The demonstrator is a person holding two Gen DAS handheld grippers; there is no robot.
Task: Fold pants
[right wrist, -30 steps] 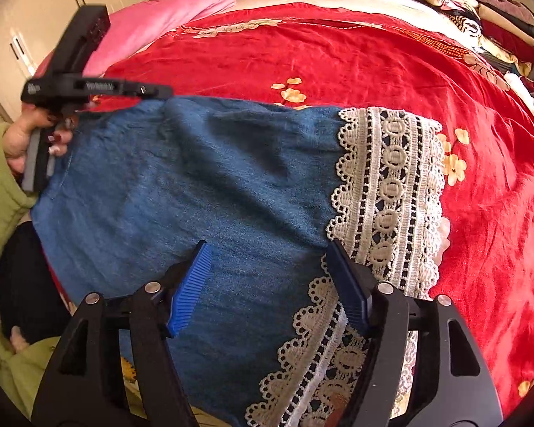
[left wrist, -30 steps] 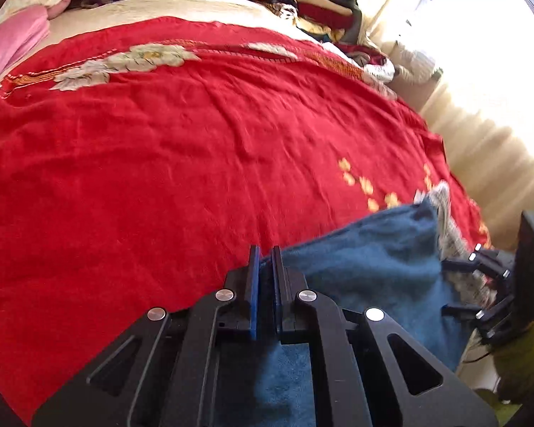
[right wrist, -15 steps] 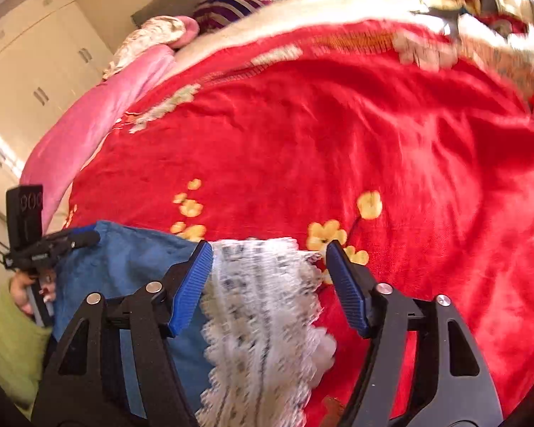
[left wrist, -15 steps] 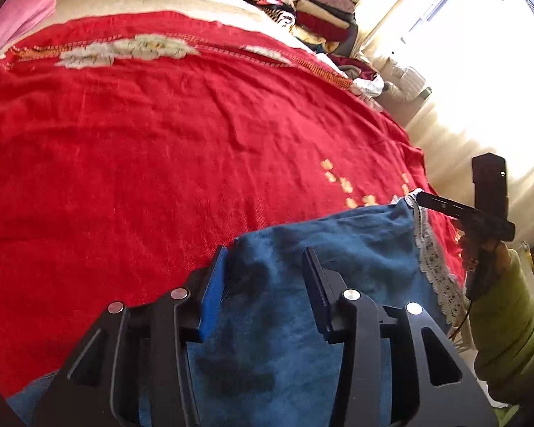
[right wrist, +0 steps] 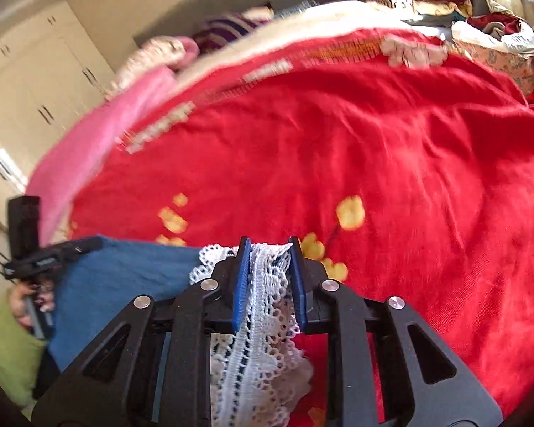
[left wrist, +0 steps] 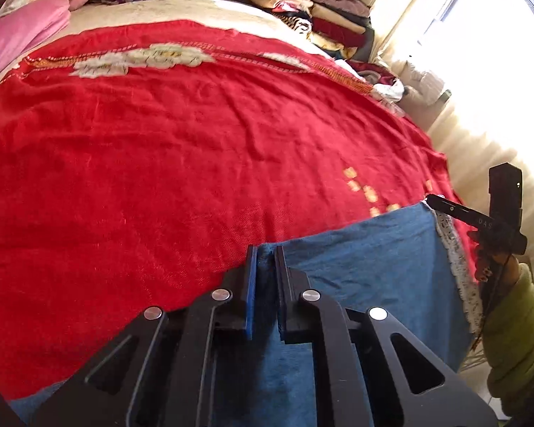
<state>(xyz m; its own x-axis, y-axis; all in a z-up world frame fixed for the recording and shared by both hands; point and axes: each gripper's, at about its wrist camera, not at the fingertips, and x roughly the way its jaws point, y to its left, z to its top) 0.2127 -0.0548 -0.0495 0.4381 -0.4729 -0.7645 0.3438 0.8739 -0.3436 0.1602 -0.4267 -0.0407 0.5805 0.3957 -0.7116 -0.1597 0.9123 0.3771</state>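
Only the right wrist view shows the right tool (right wrist: 268, 245) pinching the pants' (right wrist: 124, 277) lace hem (right wrist: 263, 320); the left view shows the left tool (left wrist: 265, 252) clamping denim over the red blanket (left wrist: 195, 160).

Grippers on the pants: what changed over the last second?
Half a second ago both stood open. Now the left gripper has shut on the blue denim edge of the pants, and the right gripper has shut on the white lace trim. The right one swung from over the denim to the far lace edge. The pants remain at the near edge of the red blanket.
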